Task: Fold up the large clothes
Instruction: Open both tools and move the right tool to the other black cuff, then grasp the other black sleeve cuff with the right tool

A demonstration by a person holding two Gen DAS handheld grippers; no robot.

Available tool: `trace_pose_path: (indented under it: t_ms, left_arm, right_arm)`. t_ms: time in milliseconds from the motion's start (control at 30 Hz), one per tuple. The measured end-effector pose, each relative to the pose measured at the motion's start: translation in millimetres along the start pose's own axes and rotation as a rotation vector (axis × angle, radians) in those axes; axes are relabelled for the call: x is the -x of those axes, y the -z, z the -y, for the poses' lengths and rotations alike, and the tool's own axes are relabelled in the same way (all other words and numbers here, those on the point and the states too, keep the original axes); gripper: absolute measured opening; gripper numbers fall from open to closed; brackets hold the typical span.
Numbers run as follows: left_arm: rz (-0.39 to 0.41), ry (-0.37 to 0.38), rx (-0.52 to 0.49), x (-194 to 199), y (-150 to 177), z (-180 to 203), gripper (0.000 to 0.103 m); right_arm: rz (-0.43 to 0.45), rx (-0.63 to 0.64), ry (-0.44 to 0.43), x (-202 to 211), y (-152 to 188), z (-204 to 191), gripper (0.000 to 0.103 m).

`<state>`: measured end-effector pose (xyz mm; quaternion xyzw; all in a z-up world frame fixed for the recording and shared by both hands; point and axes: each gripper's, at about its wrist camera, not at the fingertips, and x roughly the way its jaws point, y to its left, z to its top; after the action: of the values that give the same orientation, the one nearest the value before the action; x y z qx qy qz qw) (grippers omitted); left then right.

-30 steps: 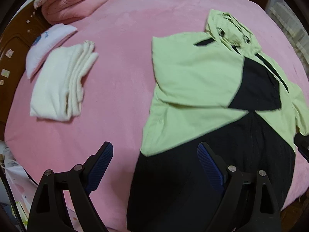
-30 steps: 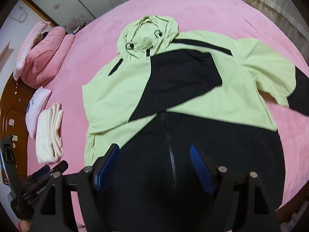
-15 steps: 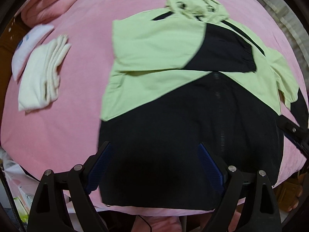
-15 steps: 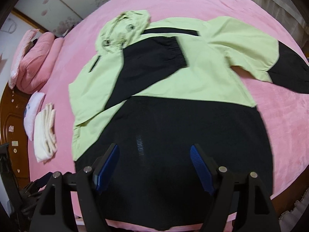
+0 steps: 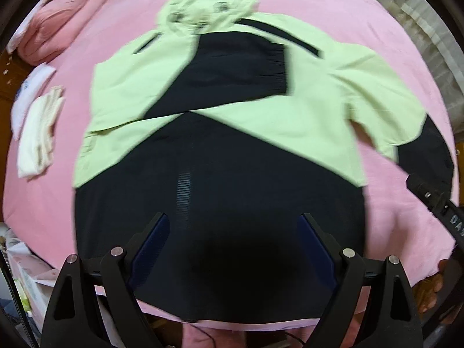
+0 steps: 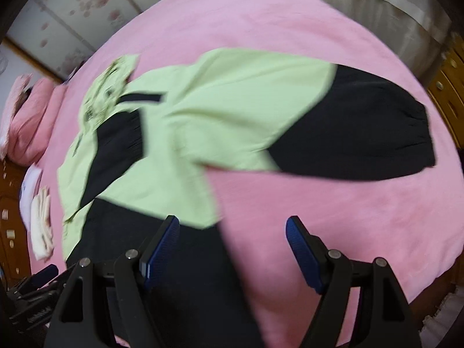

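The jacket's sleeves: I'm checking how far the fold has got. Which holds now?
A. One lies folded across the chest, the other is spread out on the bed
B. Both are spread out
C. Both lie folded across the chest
A: one black-cuffed sleeve lies across the jacket; the other sleeve stretches out over the pink bedcover.

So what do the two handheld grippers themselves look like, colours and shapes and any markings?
Both match. The left gripper and right gripper each have two matte black plastic fingers with triangular cut-outs and round silver screw heads. The inner pads are dark blue and ribbed. White lettering shows on the body of the right gripper where it enters the left wrist view, too partial to read.
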<state>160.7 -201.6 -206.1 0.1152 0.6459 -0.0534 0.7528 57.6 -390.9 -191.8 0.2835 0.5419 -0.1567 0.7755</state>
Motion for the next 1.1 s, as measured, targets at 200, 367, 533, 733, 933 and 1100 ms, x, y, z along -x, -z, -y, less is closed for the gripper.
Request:
trace_pose_path:
  t_ms: [200, 367, 533, 733, 933, 1100]
  left_arm:
    - [-0.035, 0.058, -0.011, -11.3, -24.4, 82.4, 0.088]
    - [-0.063, 0.035, -0.073, -21.2, -37.2, 133.3, 0.088]
    - [-0.077, -0.009, -0.144, -29.9, -47.5, 166.4, 0.088]
    - [-0.118, -0.01, -0.179, -40.4, -59.4, 196.6, 0.088]
    - [-0.129, -0.019, -0.186, -47.0, -60.5, 211.7, 0.088]
    - [-0.13, -0.004, -0.184, -44.6, -56.3, 209.8, 0.088]
  right_arm:
    - [-0.014, -0.167, 0.035, -6.7, -26.4, 90.4, 0.076]
    - [-0.034, -0.263, 0.075, -19.4, -40.1, 151.7, 0.076]
    - [-0.044, -0.39, 0.092, -35.4, -44.1, 212.2, 0.076]
    - [0.045, -0.383, 0.048, -40.4, -53.4, 232.2, 0.076]
    - [0.109, -0.367, 0.144, -39.3, -54.2, 232.3, 0.017]
    - [0.129, -0.324, 0.163, -35.2, -61.0, 226.2, 0.009]
